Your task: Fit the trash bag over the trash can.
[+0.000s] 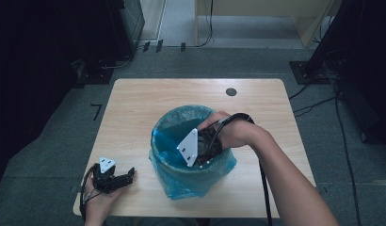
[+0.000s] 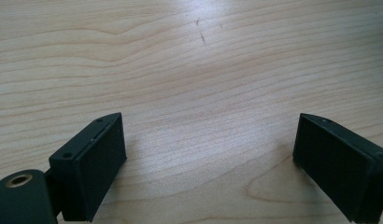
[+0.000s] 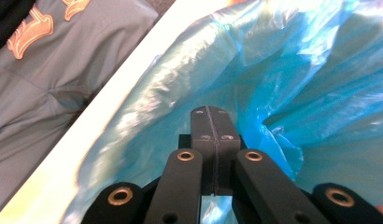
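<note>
A round bin lined with a blue plastic bag (image 1: 172,123) stands at the middle of the wooden table (image 1: 134,108). My right gripper (image 1: 201,162) is tipped down over the bin's near rim, its white three-cornered plate facing left. In the right gripper view the jaws are pressed together, and my right gripper (image 3: 211,116) is shut on the creased film of the blue bag (image 3: 292,88). My left gripper (image 1: 129,173) rests at the table's near left corner. In the left gripper view my left gripper (image 2: 208,156) stands open over bare wood (image 2: 199,70), nothing between its fingers.
A dark round hole (image 1: 231,92) sits near the table's far right edge. Cables (image 1: 323,101) and dark equipment stands lie on the grey floor around the table. In the right gripper view the table's pale edge (image 3: 110,93) and a grey shirt (image 3: 45,79) appear at the left.
</note>
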The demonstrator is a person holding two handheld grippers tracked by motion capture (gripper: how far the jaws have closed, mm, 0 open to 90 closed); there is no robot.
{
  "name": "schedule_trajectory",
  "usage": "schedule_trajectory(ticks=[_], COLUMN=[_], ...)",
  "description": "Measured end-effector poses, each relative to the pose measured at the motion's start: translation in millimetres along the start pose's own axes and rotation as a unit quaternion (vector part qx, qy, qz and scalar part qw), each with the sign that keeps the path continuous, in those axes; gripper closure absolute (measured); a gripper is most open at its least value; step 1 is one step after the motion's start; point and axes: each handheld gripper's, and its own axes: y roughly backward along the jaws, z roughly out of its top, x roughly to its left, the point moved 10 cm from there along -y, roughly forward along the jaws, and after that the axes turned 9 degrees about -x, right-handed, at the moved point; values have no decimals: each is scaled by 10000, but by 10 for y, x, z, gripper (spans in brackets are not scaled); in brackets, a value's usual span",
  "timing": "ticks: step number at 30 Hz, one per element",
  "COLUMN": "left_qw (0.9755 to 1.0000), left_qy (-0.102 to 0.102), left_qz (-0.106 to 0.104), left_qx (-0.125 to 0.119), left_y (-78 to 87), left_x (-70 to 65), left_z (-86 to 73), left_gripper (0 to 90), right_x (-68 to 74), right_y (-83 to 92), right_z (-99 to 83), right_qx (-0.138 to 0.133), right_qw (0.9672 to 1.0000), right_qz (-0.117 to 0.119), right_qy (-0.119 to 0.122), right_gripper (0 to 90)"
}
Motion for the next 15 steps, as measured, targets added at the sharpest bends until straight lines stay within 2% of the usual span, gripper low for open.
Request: schedule_trajectory(ticks=[9,15], left_qw=[10000,10000], left_qy=[1,1], left_qz=[0,0], left_qx=[0,0], left_y=[0,0], left_x=[0,0], left_z=[0,0], left_gripper=[86,86], right_x=[154,335], right_y=[359,573], right_z=[57,75], right_qx=[-164,-156], right_qw=[9996,9995], right_qz=[-213,-260], right_qy=[40,74], right_gripper=[900,900])
